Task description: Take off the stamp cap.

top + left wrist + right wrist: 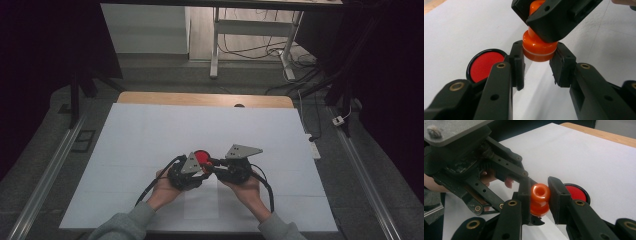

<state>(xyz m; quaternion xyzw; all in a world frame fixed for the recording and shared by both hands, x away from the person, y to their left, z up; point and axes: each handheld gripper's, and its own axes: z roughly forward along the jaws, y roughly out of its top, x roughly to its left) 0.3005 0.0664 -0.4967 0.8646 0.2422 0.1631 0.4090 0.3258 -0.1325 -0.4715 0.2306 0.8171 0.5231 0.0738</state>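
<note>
Glossy orange plastic knob-handled stamp [539,48] held above white paper sheet [150,135], left gripper [537,67] clamping its wide base, right gripper [539,200] pinching its rounded handle, round red ink pad in black rim [485,65] just beside, high view hiding the stamp behind grey plates.

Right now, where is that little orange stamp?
The orange stamp is held off the white sheet near the table's middle, its base between the left gripper pads and its knob in the right gripper, beside the red ink pad.

Orange stamp [539,48] with a thin white band — red ink pad [485,65], black-rimmed; black fingers [517,65]; white tabletop [150,135].
</note>
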